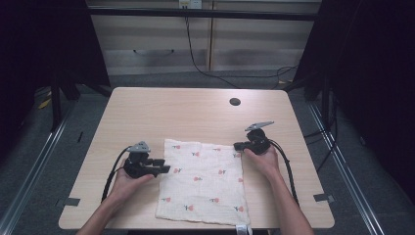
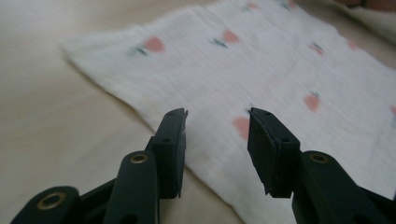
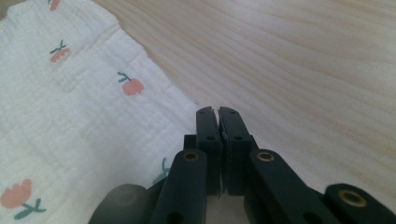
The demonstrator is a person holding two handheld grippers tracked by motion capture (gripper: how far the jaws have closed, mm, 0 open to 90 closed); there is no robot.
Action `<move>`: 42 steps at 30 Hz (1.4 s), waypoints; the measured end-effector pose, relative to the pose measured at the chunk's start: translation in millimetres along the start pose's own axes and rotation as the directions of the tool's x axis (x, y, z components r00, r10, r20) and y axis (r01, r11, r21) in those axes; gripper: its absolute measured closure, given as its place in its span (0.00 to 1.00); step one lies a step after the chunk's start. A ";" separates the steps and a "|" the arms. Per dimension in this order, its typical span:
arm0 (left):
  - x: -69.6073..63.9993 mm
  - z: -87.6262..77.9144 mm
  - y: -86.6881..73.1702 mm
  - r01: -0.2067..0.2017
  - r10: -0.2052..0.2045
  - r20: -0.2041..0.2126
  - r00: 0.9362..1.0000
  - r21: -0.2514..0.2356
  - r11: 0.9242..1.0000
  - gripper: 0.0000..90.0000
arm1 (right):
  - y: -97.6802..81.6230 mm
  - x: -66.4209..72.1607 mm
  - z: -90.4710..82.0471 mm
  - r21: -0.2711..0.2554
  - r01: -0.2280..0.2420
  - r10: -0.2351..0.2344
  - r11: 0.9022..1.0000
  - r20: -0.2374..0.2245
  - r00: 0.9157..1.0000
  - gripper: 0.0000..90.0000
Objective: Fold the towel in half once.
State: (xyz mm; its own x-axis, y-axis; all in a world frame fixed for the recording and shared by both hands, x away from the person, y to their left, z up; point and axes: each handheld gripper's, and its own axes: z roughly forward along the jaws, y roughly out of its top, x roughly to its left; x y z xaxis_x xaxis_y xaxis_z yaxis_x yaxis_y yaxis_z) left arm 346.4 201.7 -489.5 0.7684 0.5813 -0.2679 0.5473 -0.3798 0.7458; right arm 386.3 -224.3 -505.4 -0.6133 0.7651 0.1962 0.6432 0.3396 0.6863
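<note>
A white cloth [image 1: 203, 181] printed with small red flowers lies flat on the wooden table [image 1: 171, 112], near its front edge. My left gripper [image 1: 165, 165] rests at the cloth's left edge, held in a hand. In the left gripper view its jaws [image 2: 217, 114] stand open just above the cloth [image 2: 280, 60], with nothing between them. My right gripper [image 1: 236, 145] sits at the cloth's upper right corner. The right gripper view shows its jaws [image 3: 213, 109] shut together at the cloth's edge [image 3: 70, 116]; I cannot tell whether any fabric is pinched.
A round dark hole [image 1: 235, 102] sits in the table's far right part. Grey tape marks lie at the front left [image 1: 72, 201] and front right [image 1: 323, 198] corners. Cables trail from both grippers toward the table's front. Bare wood stretches beyond the cloth.
</note>
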 end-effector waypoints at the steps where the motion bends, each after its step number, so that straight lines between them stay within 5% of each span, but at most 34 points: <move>1: 3.3 -1.3 3.3 -0.001 0.001 -0.003 1.000 -0.002 1.000 0.64 | 0.0 -0.2 0.0 0.000 -0.001 0.001 1.000 -0.002 1.000 0.98; 15: 62.3 29.1 45.2 0.053 -0.051 -0.096 0.994 0.012 0.999 0.68 | -1.1 0.4 0.8 -0.011 -0.007 0.007 1.000 -0.005 1.000 0.98; 25: 69.9 50.4 43.1 0.063 -0.060 -0.124 0.990 0.023 0.998 0.71 | -1.8 0.5 1.2 -0.019 -0.006 0.006 1.000 -0.002 1.000 0.98; 29: 60.7 53.7 43.2 -0.005 0.011 -0.169 0.985 0.038 0.999 0.77 | -1.9 0.9 1.4 -0.022 -0.006 0.006 1.000 0.000 1.000 0.98; 32: 50.9 55.2 43.9 -0.090 0.107 -0.218 0.970 0.085 0.992 0.82 | -1.8 1.3 1.4 -0.021 -0.007 0.007 1.000 0.004 1.000 0.98; 35: 44.5 56.5 40.2 -0.116 0.127 -0.201 0.971 0.067 0.991 0.94 | -1.6 2.3 1.7 -0.021 -0.015 0.015 1.000 0.011 1.000 0.98; 36: 45.9 56.1 38.5 -0.079 0.087 -0.172 0.981 0.051 0.996 0.95 | -1.6 2.2 2.0 -0.024 -0.020 0.020 1.000 0.007 1.000 0.98; 42: 55.5 53.2 31.9 0.040 -0.040 -0.062 0.997 -0.008 0.999 0.98 | -2.1 -1.2 3.8 -0.038 -0.056 0.054 0.998 -0.034 0.998 0.98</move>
State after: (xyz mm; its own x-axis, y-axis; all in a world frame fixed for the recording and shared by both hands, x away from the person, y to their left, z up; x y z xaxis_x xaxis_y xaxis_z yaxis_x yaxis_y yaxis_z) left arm 424.2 183.6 -513.0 0.7236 0.6398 -0.2589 0.5746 -0.3506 0.7395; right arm 387.3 -223.8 -509.8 -0.5926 0.7635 0.2567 0.6585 0.2757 0.7002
